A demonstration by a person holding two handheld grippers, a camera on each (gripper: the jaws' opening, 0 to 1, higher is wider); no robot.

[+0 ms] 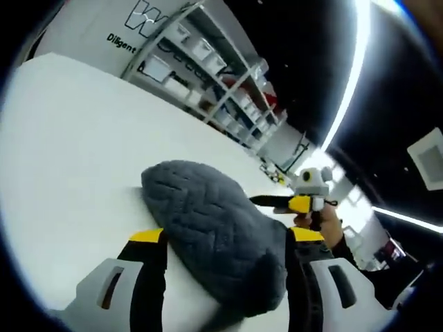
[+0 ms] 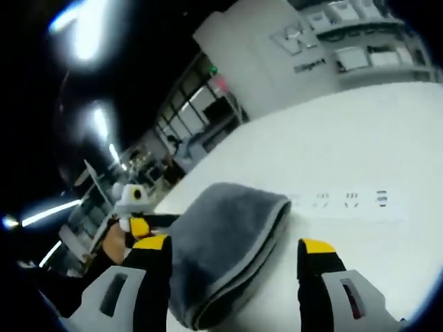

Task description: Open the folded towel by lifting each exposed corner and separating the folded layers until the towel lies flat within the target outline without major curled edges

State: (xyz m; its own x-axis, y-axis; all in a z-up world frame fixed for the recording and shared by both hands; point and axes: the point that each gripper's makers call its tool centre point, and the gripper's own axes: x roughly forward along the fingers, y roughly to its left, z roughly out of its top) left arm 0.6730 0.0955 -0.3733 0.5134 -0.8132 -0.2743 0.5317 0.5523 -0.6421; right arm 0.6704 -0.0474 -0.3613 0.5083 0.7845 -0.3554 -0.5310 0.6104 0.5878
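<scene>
1. While both views tilt hard, the white table (image 1: 69,152) takes up the most room, running across the left and centre of the left gripper view and the right half of the right gripper view.
2. Shelving (image 1: 214,69) stacked with pale bins stands along the table's far edge, at the upper centre of the left gripper view, beside a white wall with dark lettering (image 2: 304,48).
3. The grey towel (image 1: 214,235) lies folded on the table, low and central in the left gripper view; its quilted top bulges between that view's jaws. In the right gripper view the towel (image 2: 221,256) sits lower centre, its stacked layers and paler edge turned toward the camera.
4. The left gripper (image 1: 225,238) stands with jaws spread wide, one on each side of the towel — not pinching it.
5. The right gripper (image 2: 232,252) is likewise spread apart, with the towel's fold filling the left part of the gap.
6. Small dark marks (image 2: 349,199) are printed on the table just beyond the towel.
</scene>
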